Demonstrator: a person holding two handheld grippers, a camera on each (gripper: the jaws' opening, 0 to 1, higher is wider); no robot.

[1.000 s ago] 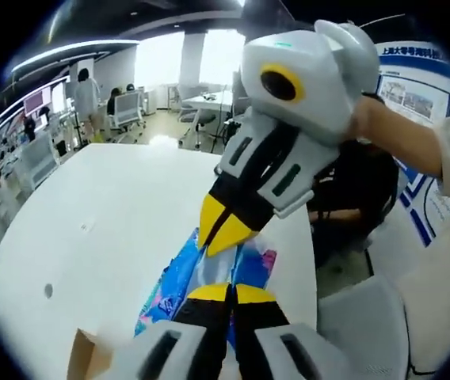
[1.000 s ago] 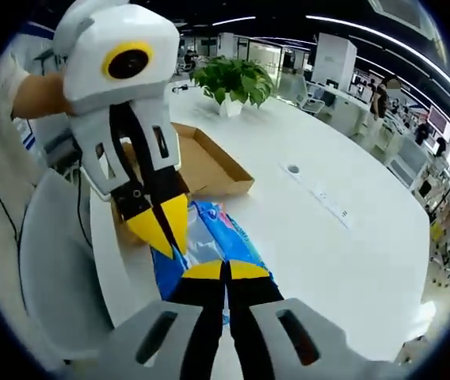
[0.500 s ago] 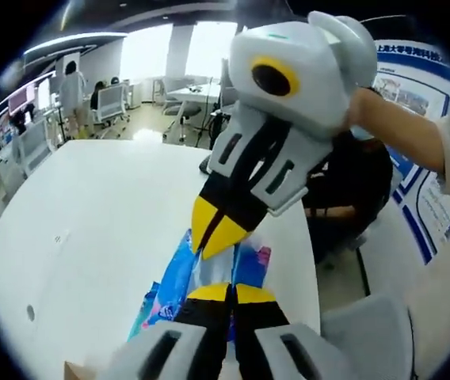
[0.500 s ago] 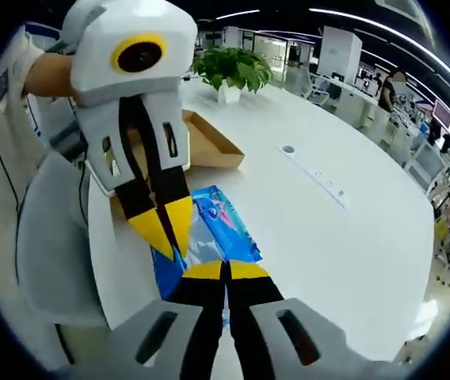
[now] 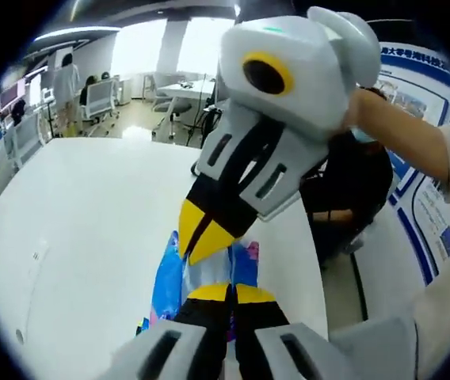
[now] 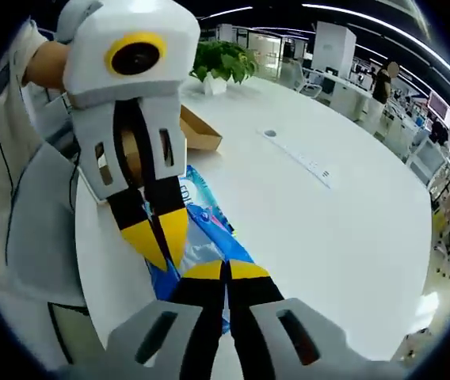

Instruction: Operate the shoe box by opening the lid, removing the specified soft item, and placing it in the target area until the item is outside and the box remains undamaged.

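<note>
**Colleague:** Where's the soft item right now?

**Me:** From my left feed, the blue soft pack (image 5: 179, 273) is up off the white desk (image 5: 90, 214), pinched from two sides. My left hand-held gripper (image 5: 229, 291) has its yellow tips pressed together on the near edge of the pack, so it's clamped on it. The right hand-held gripper (image 5: 201, 237) comes in from the upper right, tips closed onto the same pack just beyond mine.

**Colleague:** And the other feed agrees?

**Me:** Yes. In the right gripper view, the right hand-held gripper (image 6: 226, 271) is closed on the blue soft pack (image 6: 201, 237), and the left hand-held gripper (image 6: 160, 237) reaches down from the upper left, its yellow tips nipped on the pack's left part. The pack has a clear, shiny middle with blue printed ends.

**Colleague:** The box?

**Me:** The cardboard shoe box (image 6: 197, 134) sits on the desk (image 6: 328, 229) behind the left gripper, partly hidden by it; I see one brown corner and a rim. Near it stands a potted plant (image 6: 223, 63), and a grey strip (image 6: 300, 162) lies further out on the desk.
</note>
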